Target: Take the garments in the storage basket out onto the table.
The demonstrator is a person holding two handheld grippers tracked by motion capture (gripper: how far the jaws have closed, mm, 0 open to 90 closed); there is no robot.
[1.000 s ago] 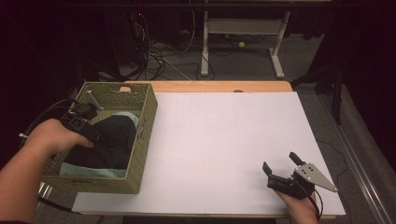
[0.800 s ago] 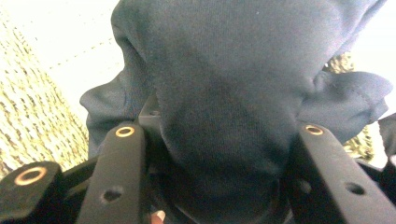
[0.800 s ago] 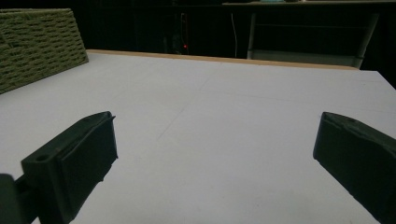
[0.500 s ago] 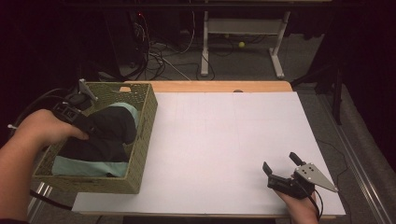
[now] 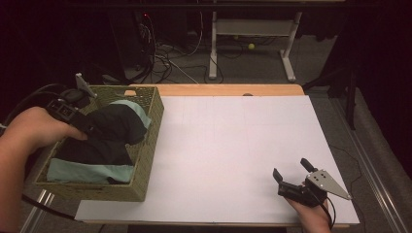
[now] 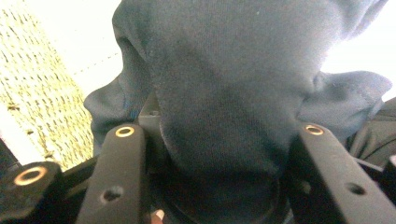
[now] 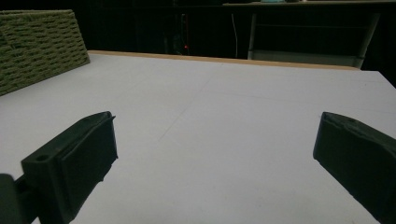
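While the left tongs [image 5: 90, 130] clamp the dark garment [image 6: 233, 93] above the woven basket [image 5: 145, 145], the right tongs [image 5: 291, 174] rest apart on the white table [image 5: 233, 145]; nothing lies between them.

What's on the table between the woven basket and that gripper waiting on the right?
Nothing: in the high view the white table top lies bare between the woven basket and the right gripper. The right gripper view shows the same bare sheet.

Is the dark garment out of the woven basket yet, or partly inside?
Partly inside. The left gripper is shut on the dark garment with mint trim, bunched above the olive woven basket's rim, the rest lying inside.
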